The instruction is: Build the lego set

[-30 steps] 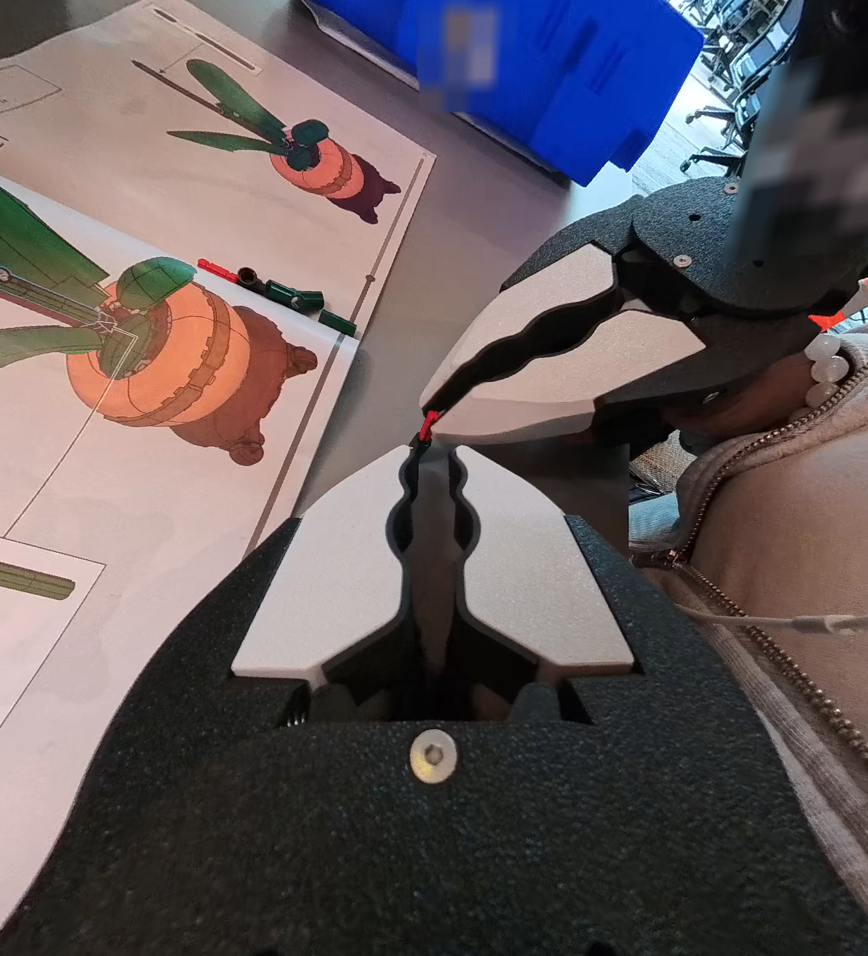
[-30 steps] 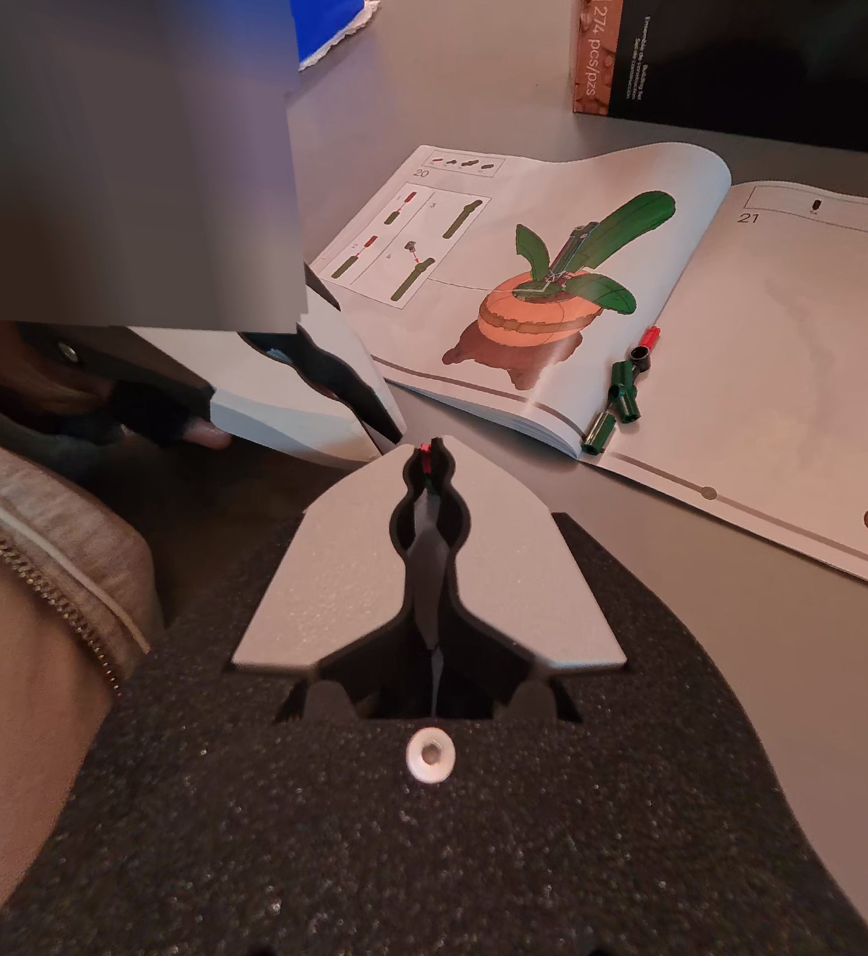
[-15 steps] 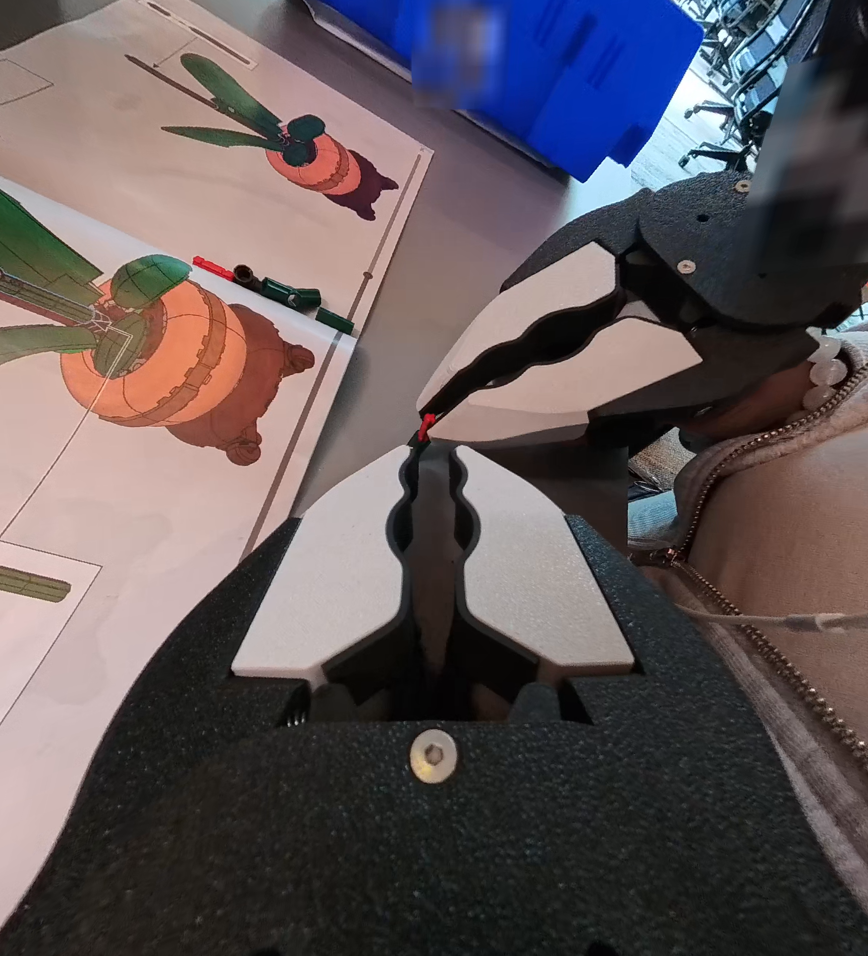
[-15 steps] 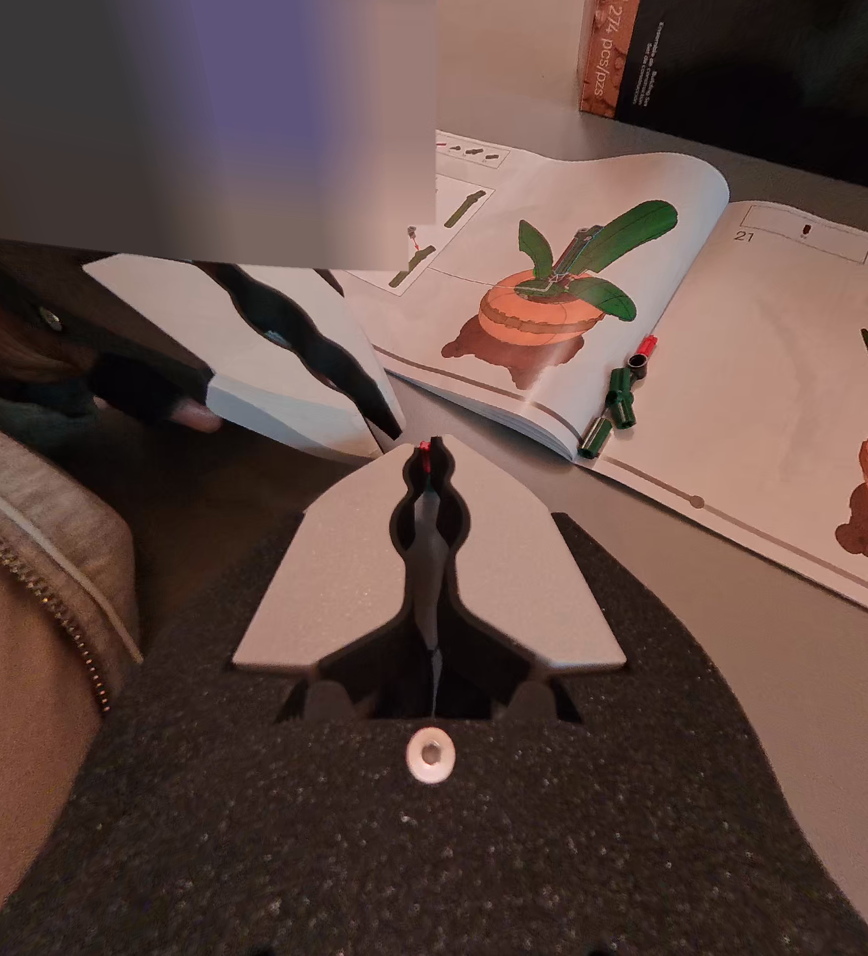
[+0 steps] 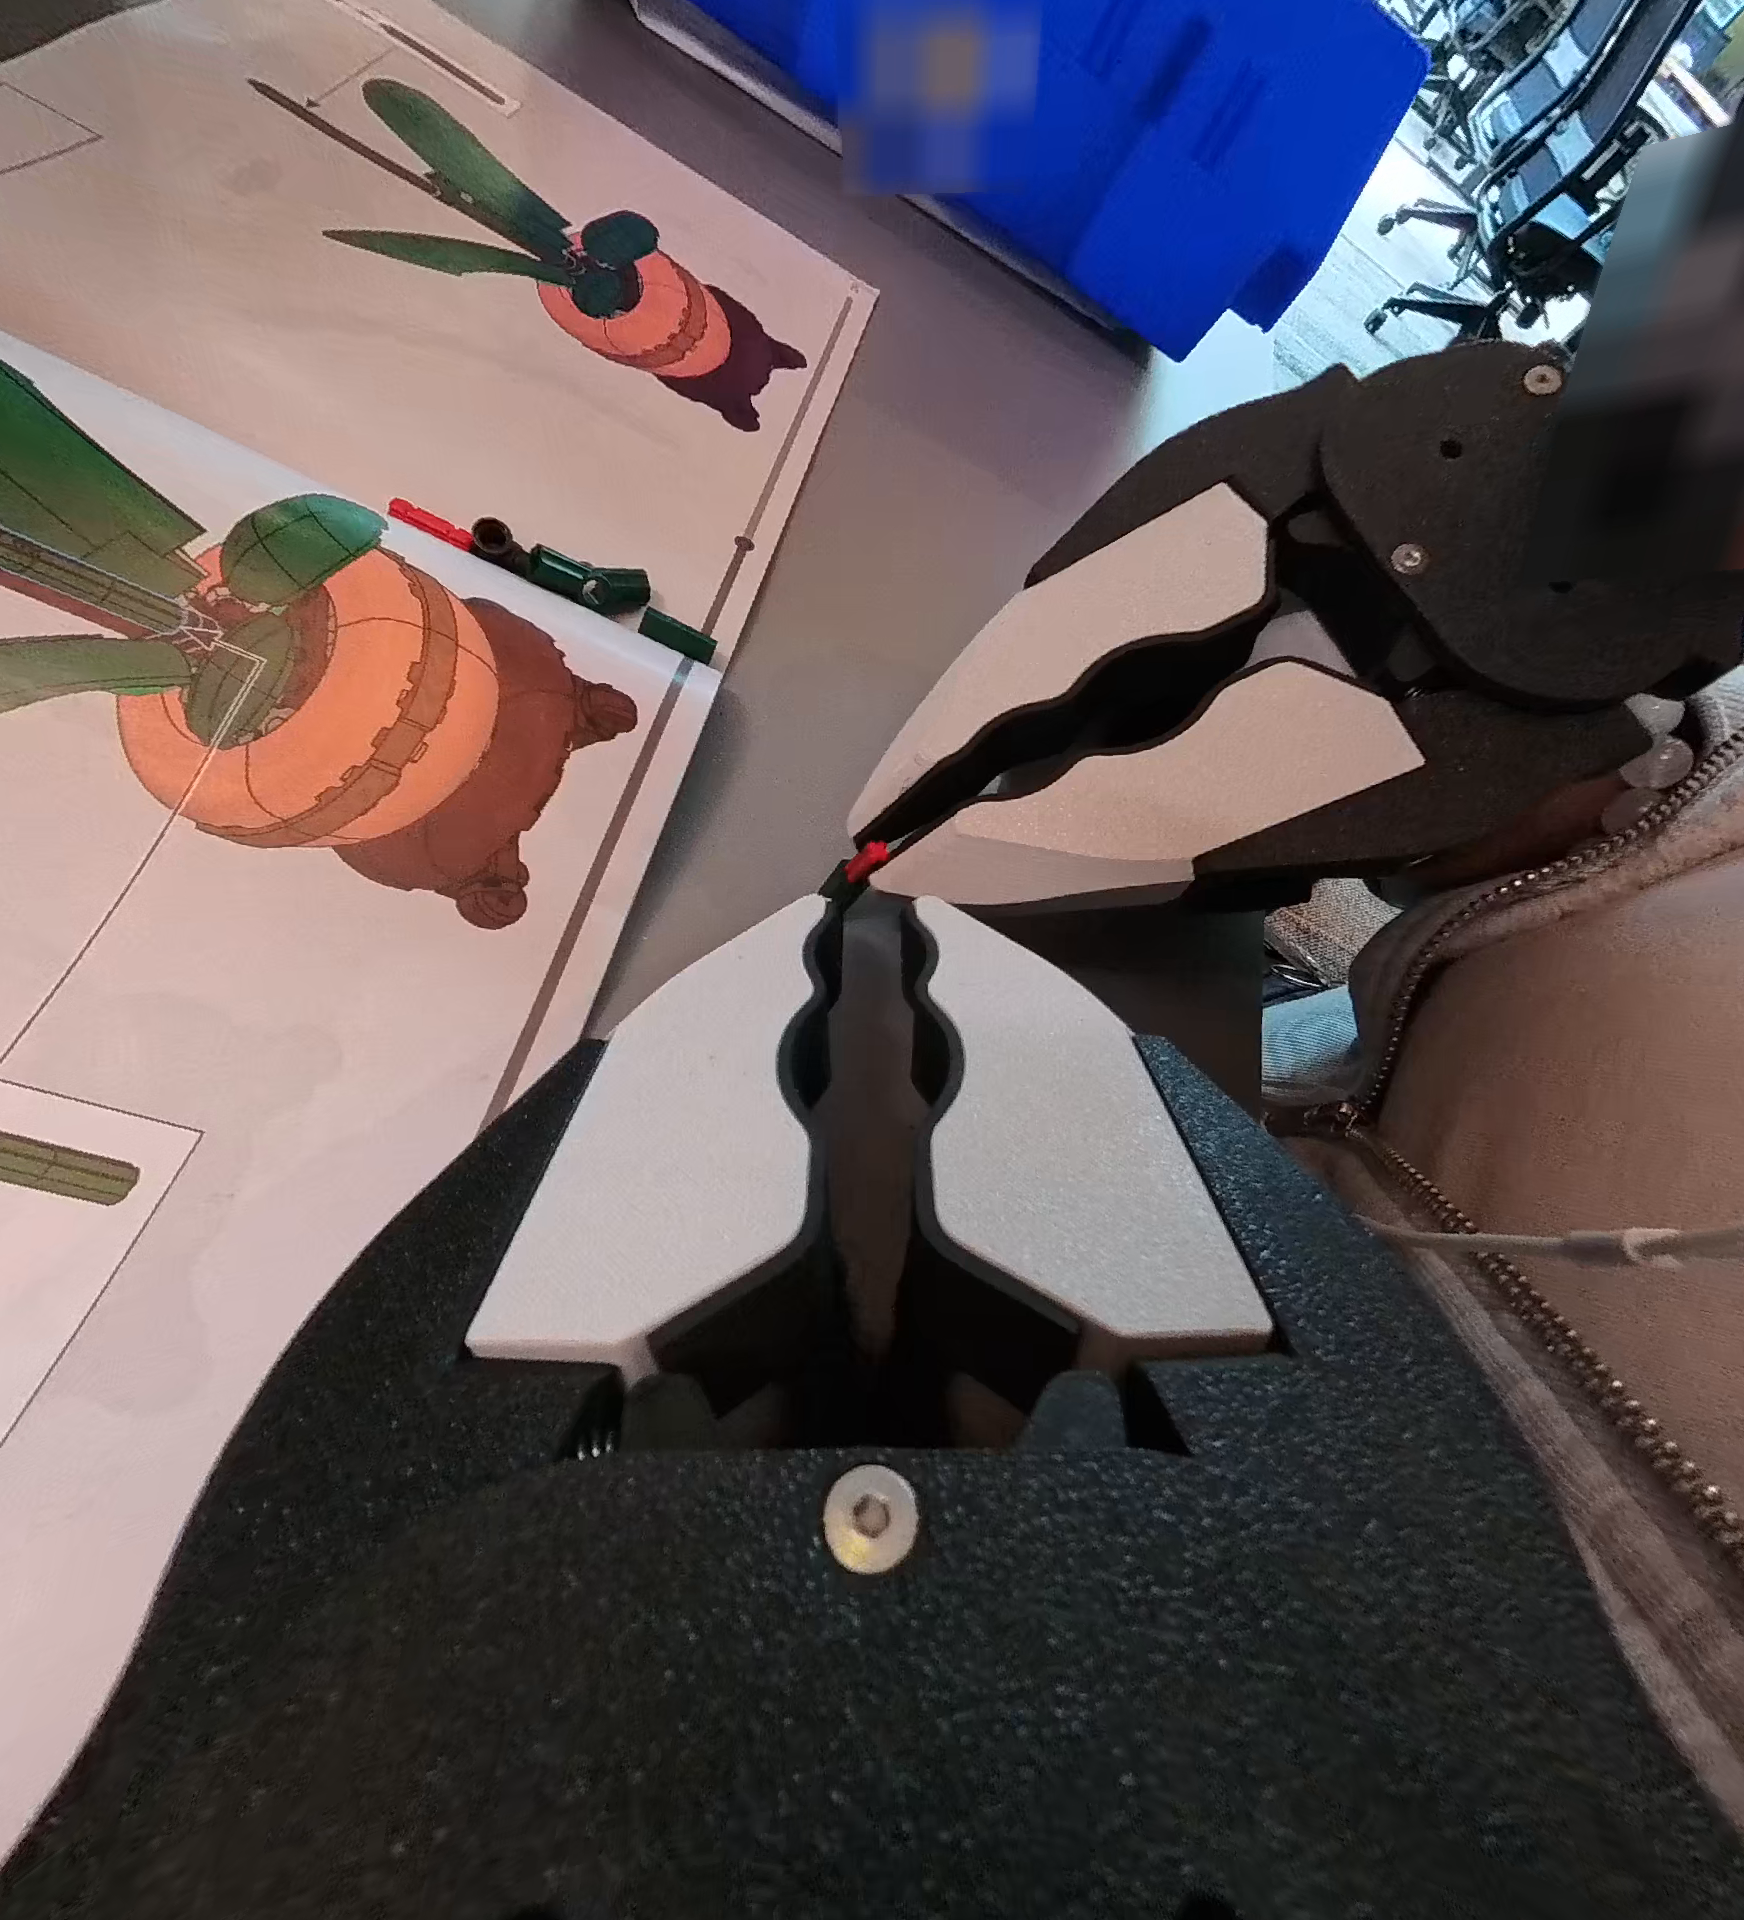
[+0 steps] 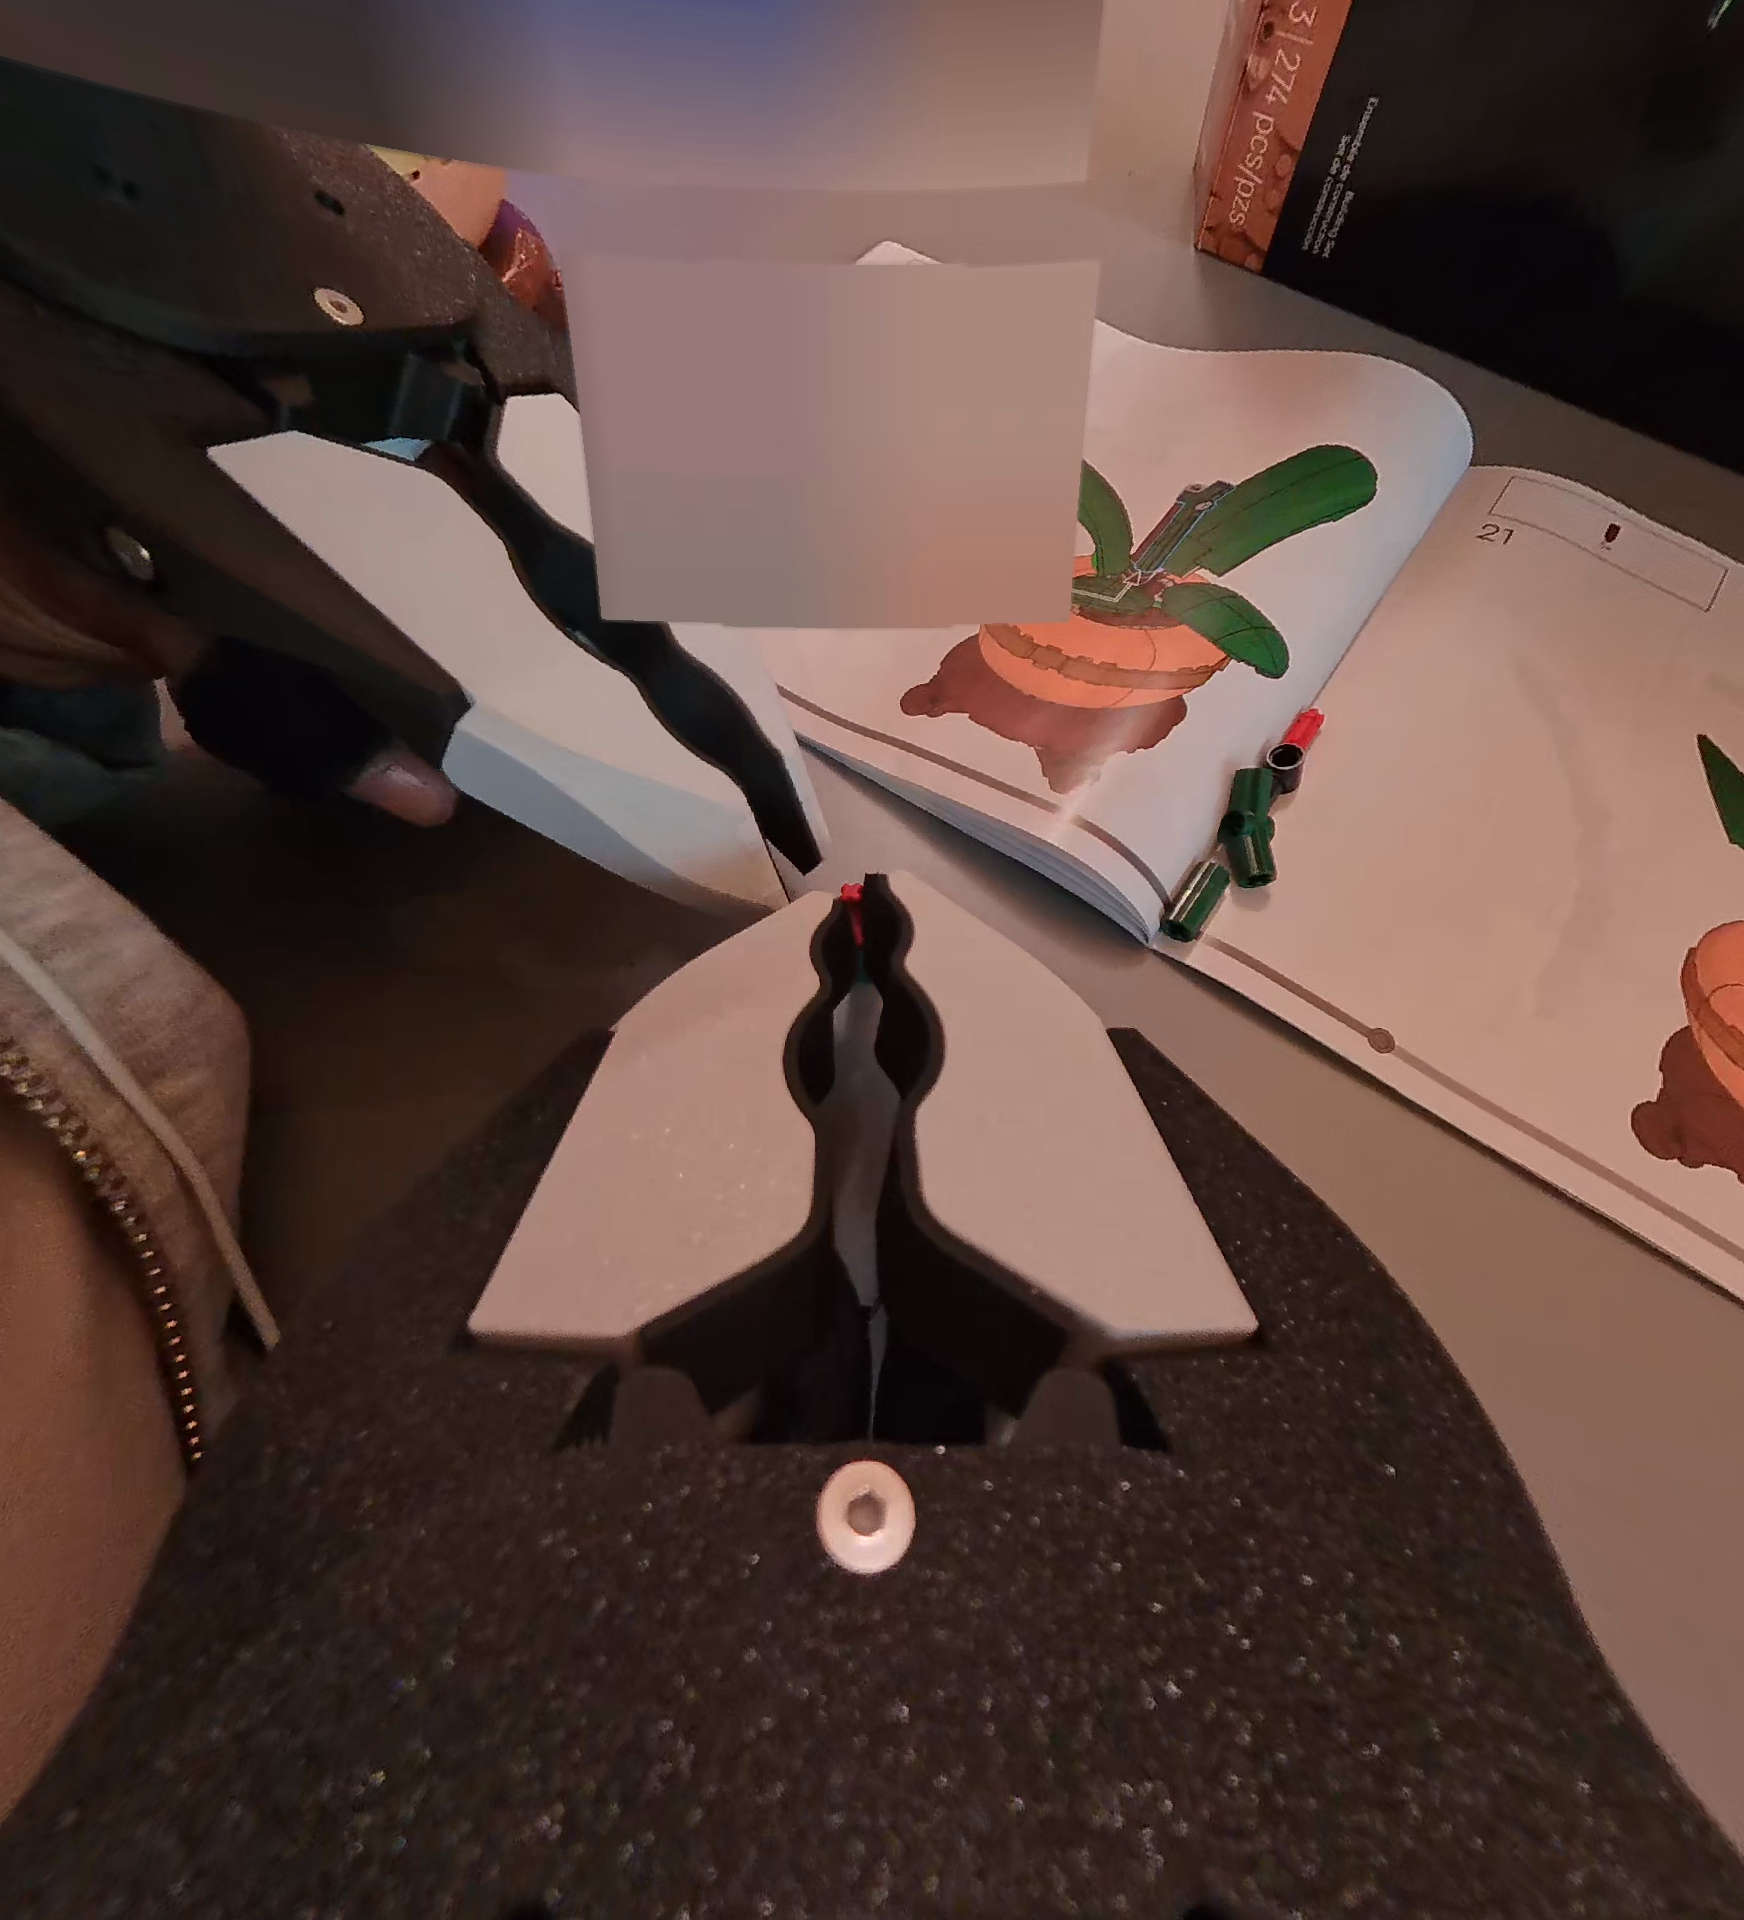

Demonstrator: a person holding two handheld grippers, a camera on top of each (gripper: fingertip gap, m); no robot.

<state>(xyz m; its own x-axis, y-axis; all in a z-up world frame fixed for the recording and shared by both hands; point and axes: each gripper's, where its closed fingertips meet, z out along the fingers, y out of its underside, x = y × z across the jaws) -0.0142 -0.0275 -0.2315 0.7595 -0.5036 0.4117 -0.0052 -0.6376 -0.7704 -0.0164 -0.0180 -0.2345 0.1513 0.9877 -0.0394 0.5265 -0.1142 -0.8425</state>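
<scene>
Lego pin [image 5: 863, 862], small, red and ridged, sits at frame centre, pinched at the tip of the right gripper [image 5: 860, 850], whose jaws are closed on it. Left gripper [image 5: 866, 914] meets it tip to tip, seemingly to join parts; its jaws are nearly closed on a dark green piece [image 5: 833, 883], mostly hidden. Loose pieces [image 6: 1244, 821], glossy green and black plastic tubes, lie right of centre on the open instruction booklet [image 6: 1533, 790], presumably staged for the pictured step.

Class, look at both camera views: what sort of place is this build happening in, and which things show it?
Probably an office or lab workspace: a grey table holding an open instruction booklet and a blue plastic bin, with wheeled office chairs behind.
</scene>
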